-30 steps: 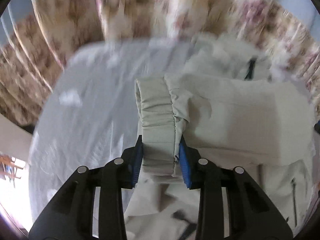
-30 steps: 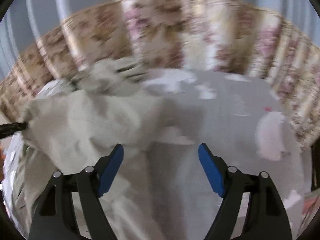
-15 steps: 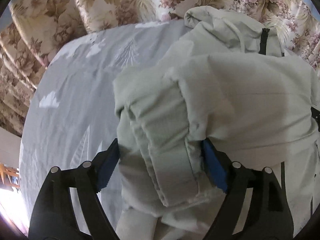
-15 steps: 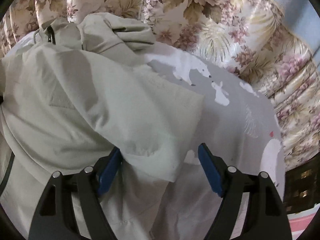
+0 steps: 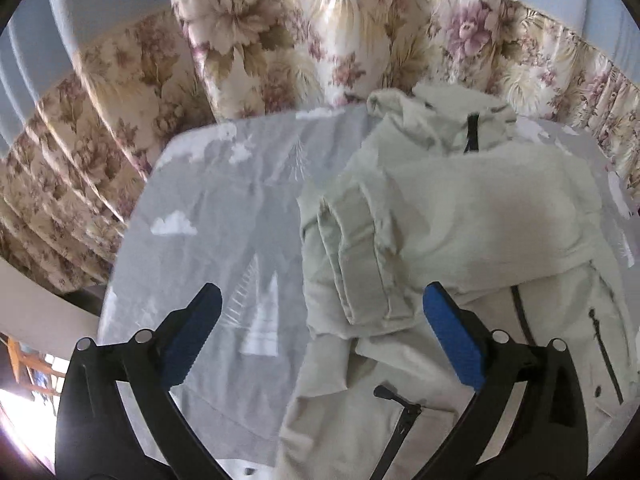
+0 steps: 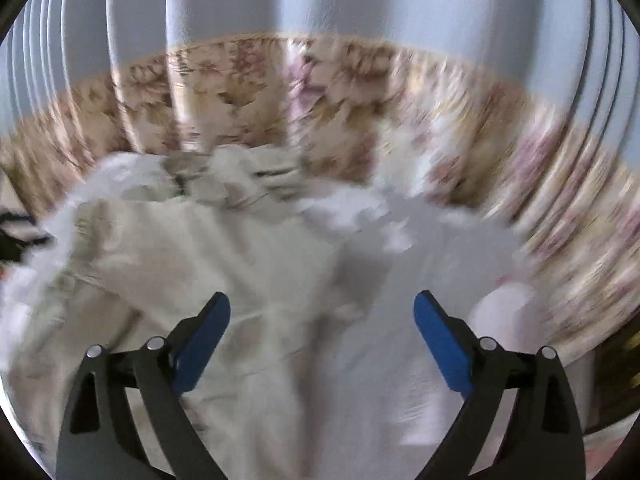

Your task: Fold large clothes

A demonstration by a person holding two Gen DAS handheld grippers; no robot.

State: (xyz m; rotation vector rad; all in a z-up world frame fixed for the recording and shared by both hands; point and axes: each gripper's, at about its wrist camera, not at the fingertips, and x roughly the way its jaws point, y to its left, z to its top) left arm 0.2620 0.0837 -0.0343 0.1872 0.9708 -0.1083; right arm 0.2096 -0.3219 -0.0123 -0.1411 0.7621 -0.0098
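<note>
1. Your left tool point(image 5: 322, 320) stands wide, its jaws having just been opening; the blue ribbed pads press on nothing, and the folded sleeve point(image 5: 356, 256) lies free beneath the gap.
2. Your right tool point(image 6: 322, 334) is also spread wide, jaws just opened further, holding nothing above the cloth.
3. The jacket point(image 5: 460, 216) is pale, matte, softly puffed, lying on the bed with sleeves folded across its chest, hood point(image 5: 444, 116) toward the curtain, dark zippers showing.
4. No readable writing shows.
5. The grey bedsheet point(image 5: 224, 216), printed with white clouds and trees, lies open left of the jacket.
6. A pleated floral curtain point(image 5: 304, 44) borders the far edge; the right view is blurred.
</note>
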